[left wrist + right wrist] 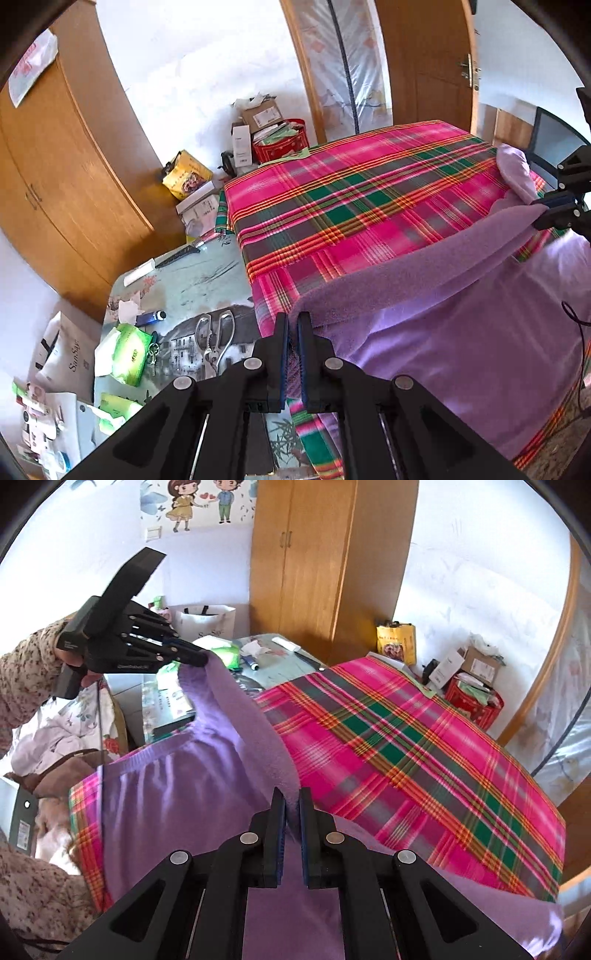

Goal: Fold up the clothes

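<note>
Two grippers were at work, and we had each clenched on the same lifted edge of the purple garment. Our left gripper pinched one end of that edge, near the plaid cloth's left side; our right gripper pinched the other end, toward its right side. Between them the edge ran raised and fairly taut, showing the fleecy inner face, so we judged we held it that way to carry it over the rest as one straight fold. The garment's body lay flat on the near part of the plaid cloth, its far half bare to receive it. Which garment it was, we could not quite tell.
</note>
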{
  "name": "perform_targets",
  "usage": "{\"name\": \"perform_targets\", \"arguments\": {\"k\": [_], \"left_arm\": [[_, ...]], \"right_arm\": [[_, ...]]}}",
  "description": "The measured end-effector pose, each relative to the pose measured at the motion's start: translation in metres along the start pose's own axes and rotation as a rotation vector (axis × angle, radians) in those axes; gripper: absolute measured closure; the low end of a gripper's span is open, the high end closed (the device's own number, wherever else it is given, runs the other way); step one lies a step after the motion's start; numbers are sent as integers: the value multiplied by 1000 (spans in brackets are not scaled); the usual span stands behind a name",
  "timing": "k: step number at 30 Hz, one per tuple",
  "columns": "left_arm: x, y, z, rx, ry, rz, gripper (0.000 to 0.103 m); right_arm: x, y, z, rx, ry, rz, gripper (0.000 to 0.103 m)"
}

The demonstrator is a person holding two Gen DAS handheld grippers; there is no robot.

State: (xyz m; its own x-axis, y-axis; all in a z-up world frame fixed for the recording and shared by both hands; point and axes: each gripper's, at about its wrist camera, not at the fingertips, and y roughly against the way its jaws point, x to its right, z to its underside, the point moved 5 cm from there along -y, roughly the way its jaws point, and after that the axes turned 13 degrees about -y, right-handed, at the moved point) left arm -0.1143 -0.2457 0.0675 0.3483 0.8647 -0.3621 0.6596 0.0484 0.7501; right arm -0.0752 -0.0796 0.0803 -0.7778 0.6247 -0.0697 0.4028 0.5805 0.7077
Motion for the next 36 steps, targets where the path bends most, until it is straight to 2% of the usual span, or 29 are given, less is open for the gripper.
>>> {"name": "perform_targets", "arguments": {"k": [6,10,14,23,26,36], "left_arm": [[21,20,28,-15,-36,9,98],[32,28,51,-37,-26,23,98],[40,38,66,-17,-2,29,98],[64,55,96,-8,16,32,98],[74,52,109,-38,-2,3,98],[105,49,146,-56,16,-3,99]], "right_arm": [[-35,16,33,-18,13,2,96],[-60,20,58,-31,21,-9,96],[-77,25,76,-34,31,-8,96],[-88,30,103,-37,18,29,96],[-91,23,116,-59,7,21,96],[-101,6,158,-81,6,67,96]]}}
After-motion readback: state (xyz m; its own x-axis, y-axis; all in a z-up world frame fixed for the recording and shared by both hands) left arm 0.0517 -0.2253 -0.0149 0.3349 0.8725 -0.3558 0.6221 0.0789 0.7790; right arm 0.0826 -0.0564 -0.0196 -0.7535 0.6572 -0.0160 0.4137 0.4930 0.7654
